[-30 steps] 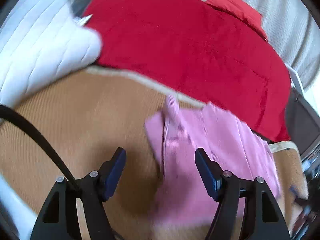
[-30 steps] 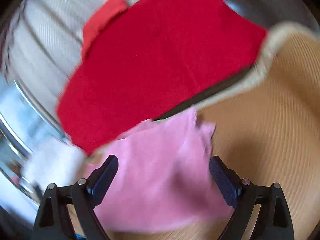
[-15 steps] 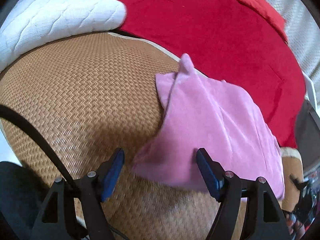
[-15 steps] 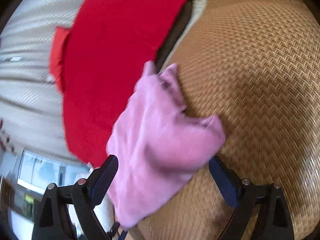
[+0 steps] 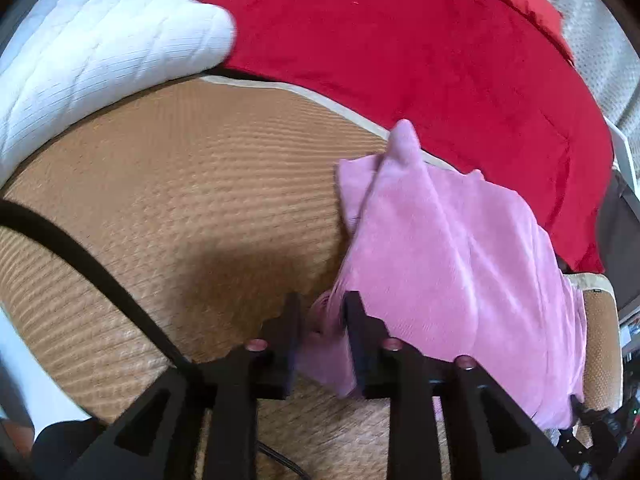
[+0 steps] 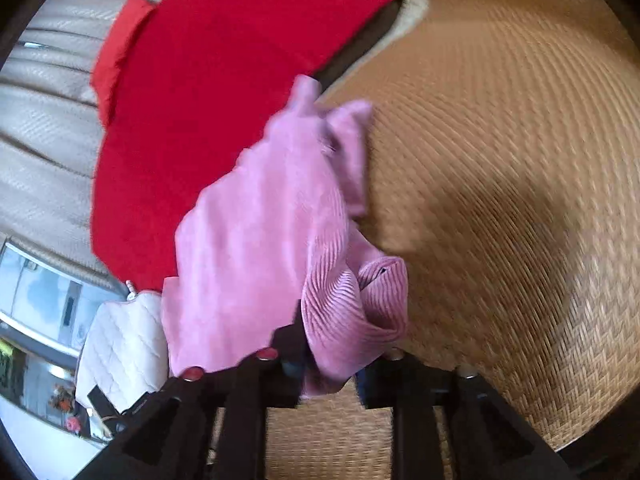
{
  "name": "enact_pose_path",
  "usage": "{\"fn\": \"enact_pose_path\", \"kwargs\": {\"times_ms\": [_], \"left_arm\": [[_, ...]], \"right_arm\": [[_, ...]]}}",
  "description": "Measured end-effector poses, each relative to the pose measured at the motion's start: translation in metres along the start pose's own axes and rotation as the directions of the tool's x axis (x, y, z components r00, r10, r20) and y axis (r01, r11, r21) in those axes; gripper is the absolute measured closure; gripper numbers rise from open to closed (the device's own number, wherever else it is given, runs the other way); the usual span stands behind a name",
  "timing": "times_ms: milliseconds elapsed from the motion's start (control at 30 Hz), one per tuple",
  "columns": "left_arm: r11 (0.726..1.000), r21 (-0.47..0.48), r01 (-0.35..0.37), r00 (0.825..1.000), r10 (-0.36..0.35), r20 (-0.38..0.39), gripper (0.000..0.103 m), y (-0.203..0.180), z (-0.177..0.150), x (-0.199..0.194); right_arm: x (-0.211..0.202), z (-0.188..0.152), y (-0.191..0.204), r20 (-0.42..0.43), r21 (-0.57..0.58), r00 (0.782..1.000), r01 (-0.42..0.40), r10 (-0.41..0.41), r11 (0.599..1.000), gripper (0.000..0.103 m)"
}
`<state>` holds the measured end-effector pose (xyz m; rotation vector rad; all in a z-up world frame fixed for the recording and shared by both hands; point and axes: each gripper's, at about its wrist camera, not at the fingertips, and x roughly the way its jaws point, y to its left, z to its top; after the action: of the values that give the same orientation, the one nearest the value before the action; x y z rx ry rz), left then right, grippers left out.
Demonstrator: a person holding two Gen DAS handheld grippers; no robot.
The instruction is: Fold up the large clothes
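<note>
A pink ribbed garment (image 5: pixel 452 264) lies folded on a woven straw mat (image 5: pixel 192 200). My left gripper (image 5: pixel 322 312) is shut on the garment's near left corner, low over the mat. In the right wrist view the same pink garment (image 6: pixel 272 232) is bunched up, and my right gripper (image 6: pixel 332 344) is shut on its near edge, with the ribbed fabric wrapped over the fingers. The right fingertips are hidden under the cloth.
A large red blanket (image 5: pixel 420 52) lies behind the mat; it also shows in the right wrist view (image 6: pixel 208 80). A white quilted pillow (image 5: pixel 92 52) sits at the back left. A black cable (image 5: pixel 92 264) crosses the left view. A grey striped wall (image 6: pixel 44 112) stands beyond.
Both grippers were open over the pink garment; both have now closed on its near edge. The garment's near edge is now bunched and lifted in the right wrist view.
</note>
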<state>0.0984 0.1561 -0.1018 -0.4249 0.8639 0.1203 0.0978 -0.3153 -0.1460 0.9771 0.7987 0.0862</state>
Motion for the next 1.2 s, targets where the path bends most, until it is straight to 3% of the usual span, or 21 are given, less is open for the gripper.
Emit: {"fn": "enact_pose_path", "kwargs": {"times_ms": [33, 67, 100, 200, 300, 433, 533, 667, 733, 967, 1133, 1200], "left_arm": [[1.000, -0.008, -0.010, 1.000, 0.011, 0.013, 0.056, 0.003, -0.002, -0.004], [0.999, -0.029, -0.027, 0.999, 0.028, 0.044, 0.049, 0.012, -0.002, -0.011], [0.998, -0.043, -0.051, 0.996, 0.054, 0.071, 0.049, 0.019, -0.001, -0.017], [0.996, -0.033, -0.079, 0.991, 0.082, 0.108, 0.049, 0.022, 0.005, -0.030], [0.999, 0.016, -0.046, 0.991, 0.044, 0.127, 0.049, 0.010, 0.014, -0.031], [0.986, 0.160, 0.047, 0.987, -0.070, 0.144, 0.032, -0.036, 0.017, -0.031], [0.964, 0.246, 0.101, 0.987, -0.128, 0.098, 0.029, -0.056, 0.007, -0.025], [0.958, 0.261, 0.116, 0.993, -0.115, -0.018, 0.029, -0.066, -0.003, 0.010], [0.959, 0.270, 0.088, 0.995, -0.070, -0.075, 0.029, -0.064, -0.006, 0.033], [0.942, 0.326, 0.073, 0.997, -0.058, -0.057, 0.027, -0.066, -0.009, 0.044], [0.941, 0.328, 0.083, 0.996, -0.066, -0.061, 0.026, -0.067, 0.003, 0.042], [0.945, 0.313, 0.098, 0.995, -0.091, -0.036, 0.026, -0.068, 0.004, 0.028]], "right_arm": [[-0.006, 0.000, -0.006, 0.014, 0.019, 0.999, -0.031, 0.031, 0.999, 0.048], [-0.015, 0.002, -0.008, 0.041, 0.015, 0.999, -0.027, 0.027, 1.000, 0.032], [-0.024, 0.004, -0.007, 0.069, -0.001, 0.998, 0.002, -0.002, 1.000, 0.029], [-0.049, 0.014, -0.003, 0.131, -0.043, 0.991, 0.024, -0.018, 0.999, 0.029], [-0.062, 0.032, 0.021, 0.151, -0.105, 0.988, -0.027, 0.043, 0.994, 0.029], [-0.037, 0.039, 0.067, 0.024, -0.224, 0.993, -0.107, 0.116, 0.969, 0.029], [-0.002, 0.045, 0.083, -0.114, -0.251, 0.985, -0.154, 0.129, 0.956, 0.029], [0.050, 0.073, 0.082, -0.214, -0.190, 0.970, -0.155, 0.113, 0.970, 0.029], [0.073, 0.094, 0.076, -0.231, -0.160, 0.968, -0.136, 0.097, 0.978, 0.029], [0.119, 0.162, 0.062, -0.164, -0.069, 0.984, -0.082, 0.069, 0.994, 0.030], [0.130, 0.165, 0.071, -0.141, -0.101, 0.989, -0.065, 0.050, 0.993, 0.030], [0.110, 0.152, 0.084, -0.096, -0.162, 0.995, -0.053, 0.038, 0.985, 0.029]]}}
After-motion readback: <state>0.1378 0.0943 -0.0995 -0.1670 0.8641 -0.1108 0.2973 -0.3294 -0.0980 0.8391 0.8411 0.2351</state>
